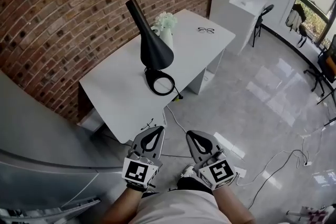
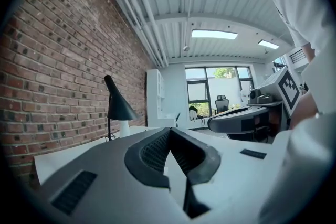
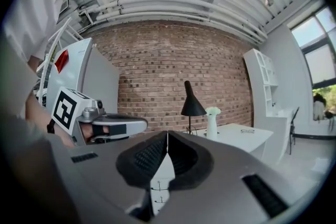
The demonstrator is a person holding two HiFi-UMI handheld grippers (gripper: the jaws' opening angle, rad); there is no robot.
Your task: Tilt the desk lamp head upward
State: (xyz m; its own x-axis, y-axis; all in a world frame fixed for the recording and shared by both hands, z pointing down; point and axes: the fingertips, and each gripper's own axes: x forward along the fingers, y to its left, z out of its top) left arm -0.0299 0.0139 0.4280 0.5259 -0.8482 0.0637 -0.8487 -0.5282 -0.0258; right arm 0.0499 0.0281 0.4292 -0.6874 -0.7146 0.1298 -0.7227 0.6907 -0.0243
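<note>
A black desk lamp [image 1: 154, 44] stands on the white desk [image 1: 115, 89], its cone head angled downward over its ring base [image 1: 160, 83]. The lamp [image 2: 118, 105] appears far off to the left in the left gripper view, and the lamp [image 3: 191, 105] is also distant in the right gripper view. My left gripper [image 1: 159, 128] and right gripper [image 1: 189, 134] hover side by side in front of the desk's near edge, well short of the lamp. Both are shut with nothing between their jaws. The left gripper [image 2: 169, 131] and right gripper [image 3: 167, 134] each show jaw tips touching.
A white vase of flowers [image 1: 165, 29] stands just behind the lamp, and glasses [image 1: 206, 30] lie at the desk's far end. A brick wall [image 1: 63, 13] backs the desk. A grey cabinet [image 1: 37, 139] is at my left. Cables [image 1: 283, 157] trail over the glossy floor.
</note>
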